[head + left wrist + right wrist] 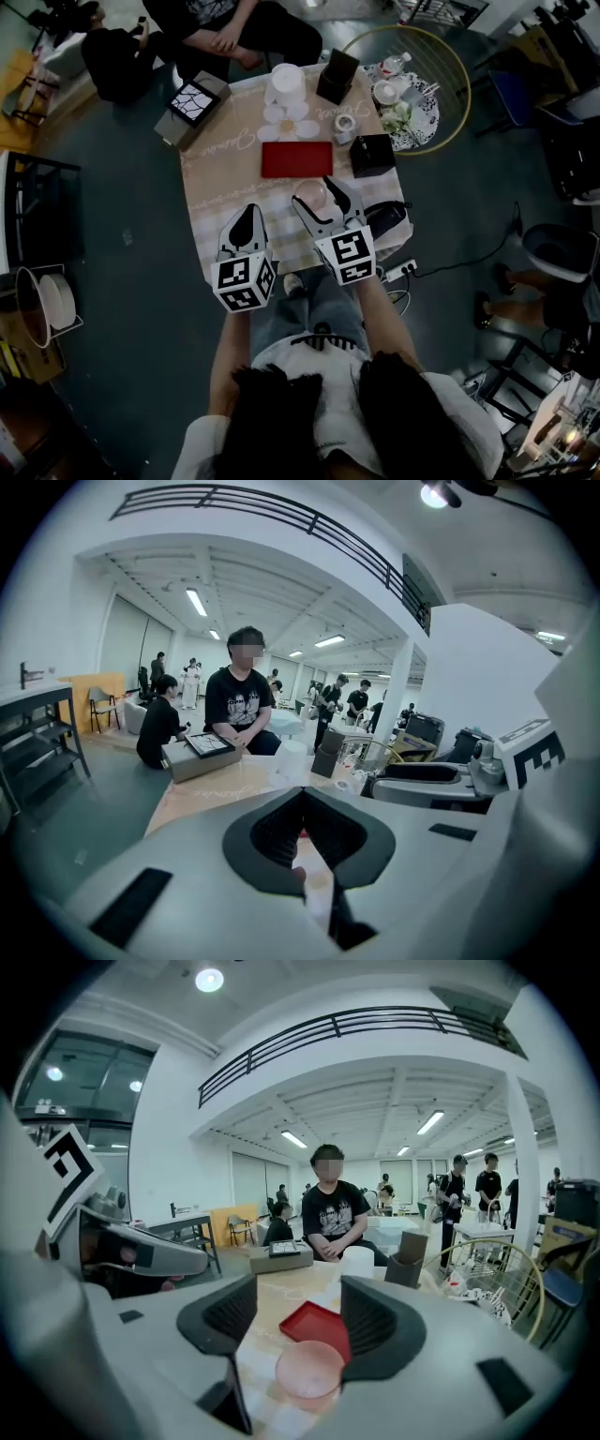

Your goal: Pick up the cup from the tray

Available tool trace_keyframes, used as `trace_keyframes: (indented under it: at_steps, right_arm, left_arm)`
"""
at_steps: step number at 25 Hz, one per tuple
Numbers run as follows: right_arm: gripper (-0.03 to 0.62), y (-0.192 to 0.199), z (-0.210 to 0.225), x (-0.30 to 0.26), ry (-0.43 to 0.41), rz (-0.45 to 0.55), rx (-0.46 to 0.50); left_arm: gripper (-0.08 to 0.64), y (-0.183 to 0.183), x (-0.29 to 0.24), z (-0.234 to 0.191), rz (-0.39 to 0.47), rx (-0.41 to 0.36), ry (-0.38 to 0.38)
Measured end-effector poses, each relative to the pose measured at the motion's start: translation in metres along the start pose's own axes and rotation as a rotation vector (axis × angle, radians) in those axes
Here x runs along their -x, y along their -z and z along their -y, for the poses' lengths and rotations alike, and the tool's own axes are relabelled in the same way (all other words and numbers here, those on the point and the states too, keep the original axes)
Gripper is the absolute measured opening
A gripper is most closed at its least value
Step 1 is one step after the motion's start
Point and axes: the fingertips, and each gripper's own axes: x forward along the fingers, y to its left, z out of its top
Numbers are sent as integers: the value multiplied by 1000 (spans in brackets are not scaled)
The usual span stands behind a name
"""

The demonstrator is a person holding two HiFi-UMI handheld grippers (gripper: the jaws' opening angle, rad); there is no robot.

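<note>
The left fingers point(246, 230) are hanging off to the side, pressed together on nothing, while the pink cup point(309, 1370) is sitting just this side of the red tray point(314, 1321) on the bench point(217, 178) – right between the right fingers point(375, 1321), which are standing apart around it, not squeezing yet.

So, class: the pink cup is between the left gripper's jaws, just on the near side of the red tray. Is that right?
Not quite. The cup is between the jaws of the right gripper, as the right gripper view shows. The left gripper has its jaws together with nothing in them. The rest stands: the cup is just on the near side of the red tray.
</note>
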Motion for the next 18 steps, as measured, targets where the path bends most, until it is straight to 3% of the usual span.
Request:
trace_keyframes:
  at_steps: [5,8,11,18]
  right_arm:
    - [153,-15,-1,22,64,29,15]
    - [24,-22,-5,34,87,48,-12]
    - [9,-26,-13,42,73,58,-54]
    - [6,-20,-26,59,102,25,-12]
  left_arm:
    - [8,-3,15,12,23,-12,20]
    - [8,-5,23,17,35,-10,30]
    - [8,-9,28,23,50,-22,44]
    - [8,-15,43,36,92,-22,88]
